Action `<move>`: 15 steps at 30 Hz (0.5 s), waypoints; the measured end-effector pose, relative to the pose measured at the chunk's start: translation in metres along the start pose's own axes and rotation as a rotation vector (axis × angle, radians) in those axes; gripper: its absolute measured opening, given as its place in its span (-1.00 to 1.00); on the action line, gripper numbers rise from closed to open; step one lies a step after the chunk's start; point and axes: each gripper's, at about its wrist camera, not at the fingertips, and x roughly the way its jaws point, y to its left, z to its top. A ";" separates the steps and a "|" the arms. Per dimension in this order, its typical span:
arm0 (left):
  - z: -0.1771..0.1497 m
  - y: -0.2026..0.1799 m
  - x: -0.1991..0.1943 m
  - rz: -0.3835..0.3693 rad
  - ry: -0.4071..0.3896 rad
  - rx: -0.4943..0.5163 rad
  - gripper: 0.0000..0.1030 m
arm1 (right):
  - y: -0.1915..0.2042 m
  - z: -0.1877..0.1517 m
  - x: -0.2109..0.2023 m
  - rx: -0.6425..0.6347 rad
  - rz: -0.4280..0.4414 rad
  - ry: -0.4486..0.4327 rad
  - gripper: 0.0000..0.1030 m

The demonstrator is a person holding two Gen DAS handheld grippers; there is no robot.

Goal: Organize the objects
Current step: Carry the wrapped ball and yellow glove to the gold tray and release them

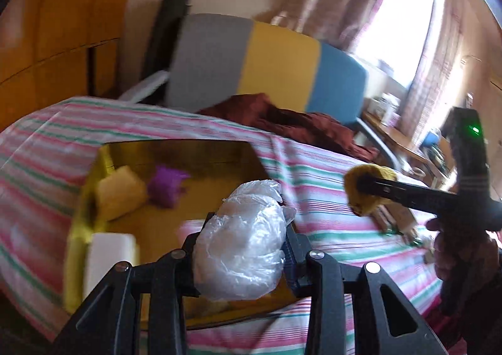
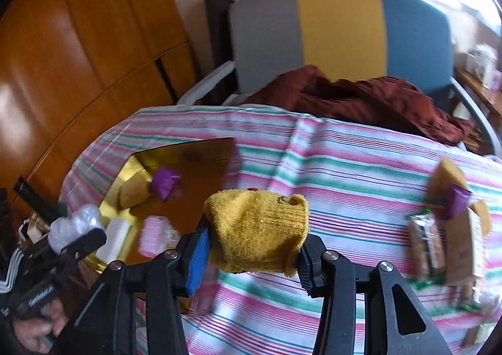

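Our left gripper [image 1: 241, 248] is clamped on a crumpled clear plastic bag [image 1: 244, 239] over the near rim of the gold tray [image 1: 109, 151], which sits toward the left edge of the striped bedspread [image 1: 313, 173]. Our right gripper [image 2: 254, 245] grips a mustard-yellow sock [image 2: 257, 226] just right of that tray. Inside the tray we make out a purple wrapper [image 1: 166, 185] and what looks like a yellow sponge [image 1: 119, 195], though blur softens both.

Daylight poured from the window [image 1: 404, 19], blown out white (top right); both fisheye views bent at the edges, with motion blur throughout.
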 end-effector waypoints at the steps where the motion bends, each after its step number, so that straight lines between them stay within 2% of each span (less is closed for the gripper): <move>1: -0.001 0.013 -0.002 0.017 -0.002 -0.022 -0.29 | 0.008 0.001 0.004 -0.011 0.008 0.006 -0.06; 7: -0.013 0.058 -0.010 0.084 0.008 -0.089 -0.29 | 0.043 0.004 0.028 -0.062 0.044 0.046 -0.06; 15: -0.032 0.074 0.001 0.088 0.069 -0.136 -0.28 | 0.067 0.012 0.061 -0.097 0.045 0.088 -0.06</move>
